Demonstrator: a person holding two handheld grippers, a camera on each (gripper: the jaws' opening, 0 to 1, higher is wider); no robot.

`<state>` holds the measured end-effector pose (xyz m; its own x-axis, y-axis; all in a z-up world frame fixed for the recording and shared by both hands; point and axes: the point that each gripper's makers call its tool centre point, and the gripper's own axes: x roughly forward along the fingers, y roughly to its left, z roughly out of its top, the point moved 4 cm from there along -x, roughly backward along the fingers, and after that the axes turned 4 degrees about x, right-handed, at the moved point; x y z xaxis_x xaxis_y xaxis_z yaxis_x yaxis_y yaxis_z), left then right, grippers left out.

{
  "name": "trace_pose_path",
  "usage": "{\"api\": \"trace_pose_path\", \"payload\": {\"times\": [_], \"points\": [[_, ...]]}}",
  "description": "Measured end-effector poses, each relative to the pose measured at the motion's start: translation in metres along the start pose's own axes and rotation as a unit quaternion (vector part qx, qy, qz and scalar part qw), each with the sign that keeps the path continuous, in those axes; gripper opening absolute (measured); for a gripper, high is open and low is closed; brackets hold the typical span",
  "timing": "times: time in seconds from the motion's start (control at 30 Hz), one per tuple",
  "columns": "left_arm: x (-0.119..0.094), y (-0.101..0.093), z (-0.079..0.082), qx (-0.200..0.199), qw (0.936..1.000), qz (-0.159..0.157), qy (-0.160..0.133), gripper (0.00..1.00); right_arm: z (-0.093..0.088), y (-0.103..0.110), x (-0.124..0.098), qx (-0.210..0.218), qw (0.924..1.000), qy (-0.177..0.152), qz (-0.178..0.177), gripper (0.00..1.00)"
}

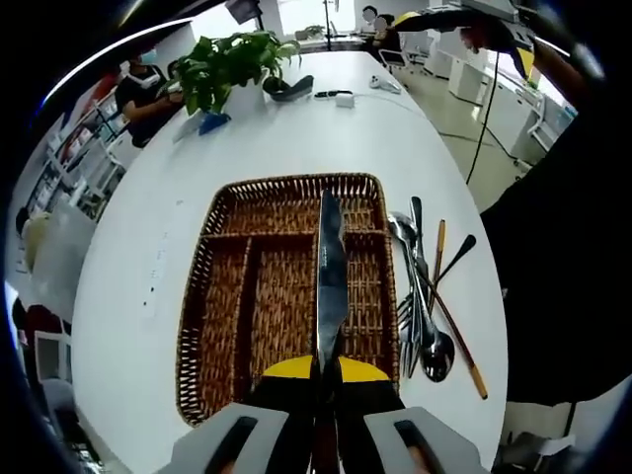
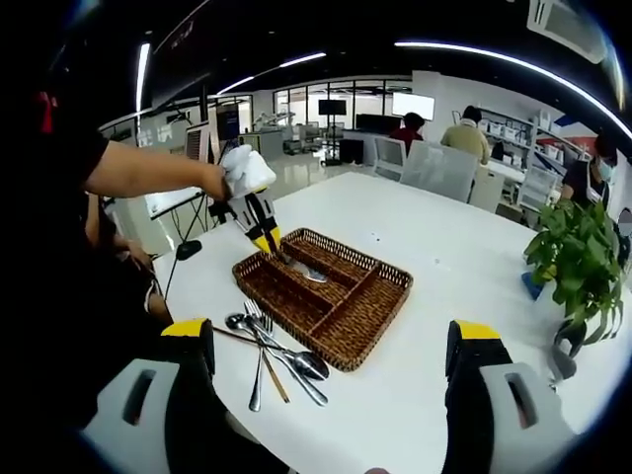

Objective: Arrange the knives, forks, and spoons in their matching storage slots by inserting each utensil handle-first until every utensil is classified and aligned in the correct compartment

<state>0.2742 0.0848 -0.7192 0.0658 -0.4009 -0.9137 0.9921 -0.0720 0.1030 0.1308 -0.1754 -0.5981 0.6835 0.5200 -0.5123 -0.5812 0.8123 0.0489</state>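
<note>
While I hold my left tongs [image 1: 326, 380] over the brown woven wicker tray [image 1: 225, 296], their yellow-tipped jaws are squeezed tight on the long shiny silver knife [image 1: 331, 272]. The knife points away from me, straight up the picture, and its blade lies over the wall between two long slots of the tray. I cannot tell if the blade touches the wicker or hangs just above it. The tray sits on the big white oval table [image 1: 128, 257]. It has long slots side by side and one short slot across the far end.

Just beside the tray, on its right in the left gripper view, lies a pile of silver spoons and forks [image 1: 415, 316]. Two thin sticks with dark and wooden ends [image 1: 456, 336] lie across that pile.

In the right gripper view I see the same tray [image 2: 370, 326] from the other side. My left tongs [image 2: 267, 240] come down from my gloved hand [image 2: 242, 173], and the knife [image 2: 304, 269] slants down into the tray. The spoons and forks [image 2: 276, 355] lie on the table near the tray's closest corner.

My right tongs [image 2: 336, 341] are wide apart and hold nothing. They hang above the table, well apart from the tray.

A green leafy plant in a pot [image 2: 583, 267] stands on the table, far to the side. People sit at desks in the room behind.
</note>
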Motion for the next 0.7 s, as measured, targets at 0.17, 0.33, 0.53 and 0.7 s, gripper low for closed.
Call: {"api": "trace_pose_path", "payload": {"times": [0.17,0.33,0.53,0.7], "points": [[0.009,0.001,-0.005,-0.004,1.0,0.001,0.002,0.04,0.001,-0.001,0.001,-0.002,1.0,0.002,-0.002,0.99],[0.014,0.0,-0.006,0.002,1.0,0.001,0.009,0.04,0.0,-0.003,0.002,-0.001,1.0,0.006,-0.001,0.99],[0.024,0.0,-0.008,-0.002,0.9999,0.0,0.011,0.04,0.0,-0.004,0.003,0.0,1.0,0.006,-0.001,0.99],[0.031,0.0,-0.01,-0.001,0.9999,0.001,0.012,0.04,-0.002,-0.006,0.002,0.003,1.0,0.006,-0.004,0.99]]}}
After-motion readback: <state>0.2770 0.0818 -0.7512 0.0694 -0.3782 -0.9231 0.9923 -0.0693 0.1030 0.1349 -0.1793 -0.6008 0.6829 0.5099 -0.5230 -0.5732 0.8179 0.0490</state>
